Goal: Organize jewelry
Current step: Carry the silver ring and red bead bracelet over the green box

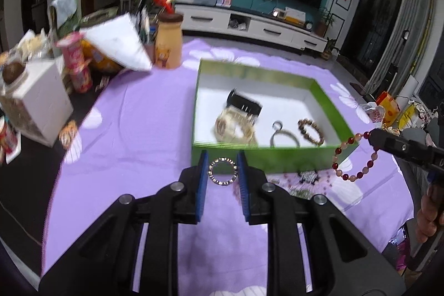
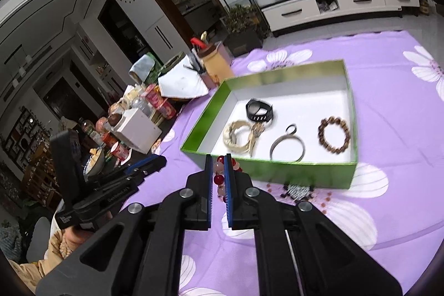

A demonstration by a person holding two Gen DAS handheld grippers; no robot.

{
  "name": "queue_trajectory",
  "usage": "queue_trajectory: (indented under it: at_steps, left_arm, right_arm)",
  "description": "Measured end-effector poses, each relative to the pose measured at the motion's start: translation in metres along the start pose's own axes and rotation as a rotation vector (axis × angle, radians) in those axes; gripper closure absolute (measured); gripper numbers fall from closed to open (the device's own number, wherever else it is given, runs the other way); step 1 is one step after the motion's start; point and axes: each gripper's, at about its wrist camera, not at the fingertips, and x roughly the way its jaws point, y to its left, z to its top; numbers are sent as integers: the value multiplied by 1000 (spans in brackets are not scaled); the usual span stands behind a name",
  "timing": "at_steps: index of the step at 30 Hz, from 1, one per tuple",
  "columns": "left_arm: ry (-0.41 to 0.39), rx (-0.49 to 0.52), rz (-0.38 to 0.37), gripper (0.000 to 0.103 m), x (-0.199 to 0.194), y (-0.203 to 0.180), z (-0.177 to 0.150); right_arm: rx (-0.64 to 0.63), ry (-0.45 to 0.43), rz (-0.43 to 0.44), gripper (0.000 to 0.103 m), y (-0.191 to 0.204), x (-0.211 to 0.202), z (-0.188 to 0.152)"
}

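A lilac cloth (image 2: 388,113) printed with white flowers is covering the tabletop. At frame centre a box (image 2: 277,171) is showing bright green walls and a white floor. Inside it are lying a black watch (image 2: 259,109), a cream bracelet (image 2: 241,138), a silver bangle (image 2: 287,147) and a brown beaded bracelet (image 2: 334,134). Red and pale pink beads (image 1: 353,157) are hanging at right.

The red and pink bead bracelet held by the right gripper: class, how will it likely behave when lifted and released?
The bead bracelet dangles in a loop from the right gripper, so it is probably floppy. Its round beads may roll or bounce inside the green box.
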Motion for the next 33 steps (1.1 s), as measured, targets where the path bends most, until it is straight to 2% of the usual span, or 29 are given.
queue_trajectory:
  at_steps: [4,21,33]
  left_arm:
    - [-11,10,-18,83,1,-9,17]
    - [46,34,-111,83,52,-58,63]
    - [102,35,-131,83,103,-74,97]
  right_arm:
    - [9,-10,-22,96,-10,-5,6]
    - [-4,-76,-86,96,-45,-13,43]
    - [-26,-61,-126,96,-60,13,71]
